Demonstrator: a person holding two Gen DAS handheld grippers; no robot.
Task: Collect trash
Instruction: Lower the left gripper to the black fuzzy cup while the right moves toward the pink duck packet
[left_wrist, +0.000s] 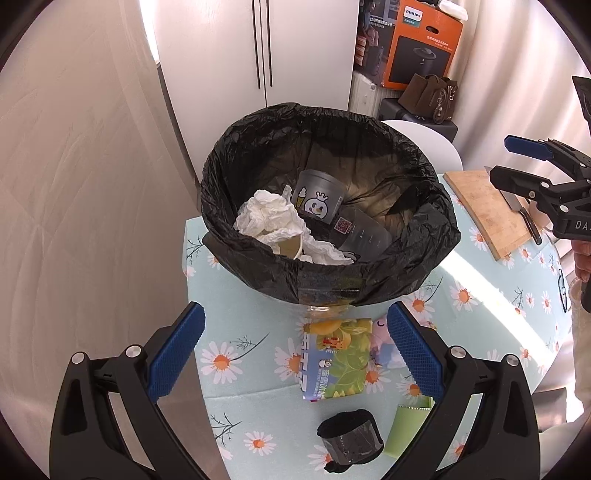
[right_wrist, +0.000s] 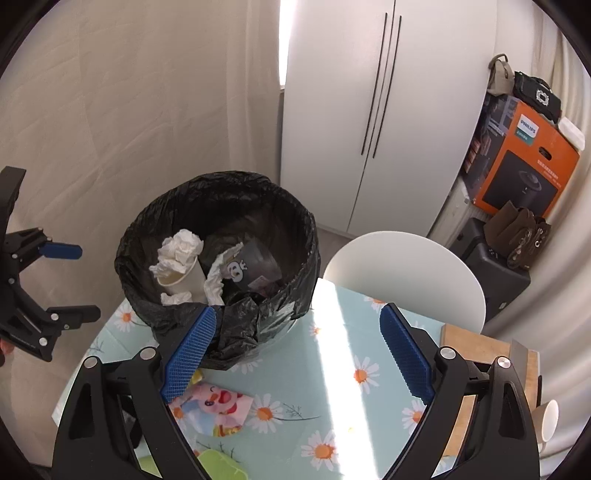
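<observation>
A bin lined with a black bag (left_wrist: 424, 243) (right_wrist: 295, 236) stands on the daisy-print table. Inside lie crumpled white tissue (left_wrist: 266, 218) (right_wrist: 181, 247), a paper cup (right_wrist: 184, 282) and a clear plastic cup with a snowman print (left_wrist: 321, 203) (right_wrist: 251, 266). My left gripper (left_wrist: 295, 354) is open and empty above a yellow-green wrapper (left_wrist: 340, 362) in front of the bin. My right gripper (right_wrist: 295, 354) is open and empty over the table, right of a pink cartoon wrapper (right_wrist: 218, 406) (left_wrist: 382, 343). Each gripper shows in the other's view (left_wrist: 513, 162) (right_wrist: 70, 280).
A black tape roll (left_wrist: 351, 439) and a light green packet (left_wrist: 406, 428) (right_wrist: 218, 465) lie near the front edge. A wooden cutting board (left_wrist: 487, 210) (right_wrist: 484, 350) with a knife (left_wrist: 524, 210) sits on the right. A white chair (right_wrist: 406, 277) stands behind the table. A paper cup (right_wrist: 550, 421) lies far right.
</observation>
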